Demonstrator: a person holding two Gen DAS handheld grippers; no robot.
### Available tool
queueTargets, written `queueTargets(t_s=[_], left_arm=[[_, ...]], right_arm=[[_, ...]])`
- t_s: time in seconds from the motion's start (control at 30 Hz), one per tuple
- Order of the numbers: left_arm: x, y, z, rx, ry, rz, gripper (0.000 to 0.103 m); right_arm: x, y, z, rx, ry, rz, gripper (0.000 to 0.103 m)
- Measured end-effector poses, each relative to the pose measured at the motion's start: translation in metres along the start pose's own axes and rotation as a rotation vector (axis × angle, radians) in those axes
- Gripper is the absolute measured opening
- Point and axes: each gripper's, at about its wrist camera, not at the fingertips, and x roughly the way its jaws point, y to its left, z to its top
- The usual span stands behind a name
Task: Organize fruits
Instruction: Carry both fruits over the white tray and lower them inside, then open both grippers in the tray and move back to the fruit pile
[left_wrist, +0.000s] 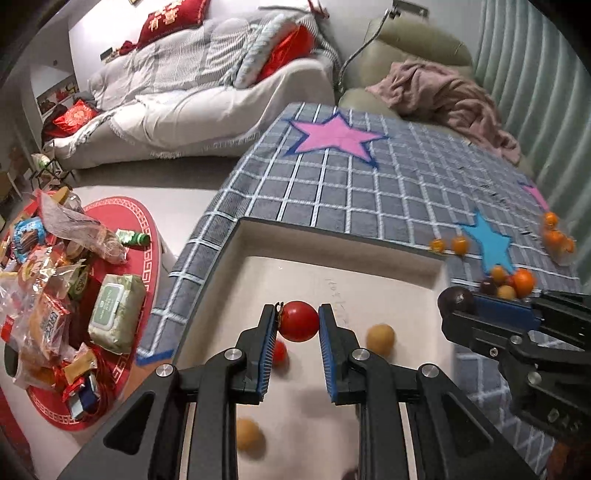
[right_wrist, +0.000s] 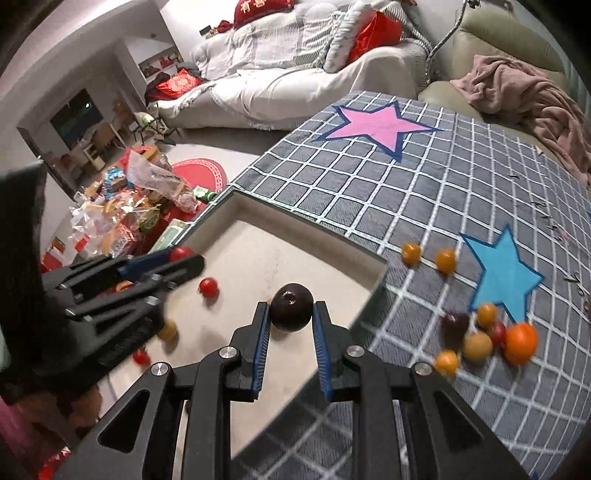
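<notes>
Red tomato (left_wrist: 299, 320) is pinched between the left fingers (left_wrist: 271, 332); the right fingers (right_wrist: 262, 328) pinch a dark plum (right_wrist: 291, 307) over the tray (right_wrist: 373, 280). Writing on the cushion (left_wrist: 171, 16) is unclear.

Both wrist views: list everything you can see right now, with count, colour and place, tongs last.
tray: one, beige, on the checked blanket.
red tomato: one, held over the tray.
dark plum: one, held over the tray.
loose fruit in tray: at least four, red and yellow.
fruit cluster: about six, orange, yellow, red and dark, on the blanket by the blue star.
orange pair: two, beyond the tray corner.
blanket: one, grey checked, pink and blue stars.
snack pile: many packets, on the red round table.
left tongs: closed on the tomato.
right tongs: closed on the plum.
</notes>
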Motion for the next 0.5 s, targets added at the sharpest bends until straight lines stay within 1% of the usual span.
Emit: queueTargets(t_s=[0.07,0.27,0.37,0.4,0.5], left_arm=[[0.018,-0.001,0.003,-0.001,0.024,0.015,0.024],[0.050,-0.007,0.005,0.000,0.084,0.032,0.024],[0.058,-0.007,0.004,0.002,0.101,0.043,0.025],[0.057,-0.008,0.003,0.002,0.091,0.043,0.025],[0.058,-0.009,0.004,0.016,0.096,0.048,0.025]], right_arm=[[0.012,-0.003,0.005,0.009,0.015,-0.005,0.025],[0.048,-0.018,0.008,0.031,0.072,-0.032,0.025],[0.056,-0.018,0.007,0.017,0.080,-0.034,0.025],[0.058,-0.016,0.007,0.004,0.083,-0.039,0.025],[0.059,-0.013,0.007,-0.018,0.084,-0.050,0.027]])
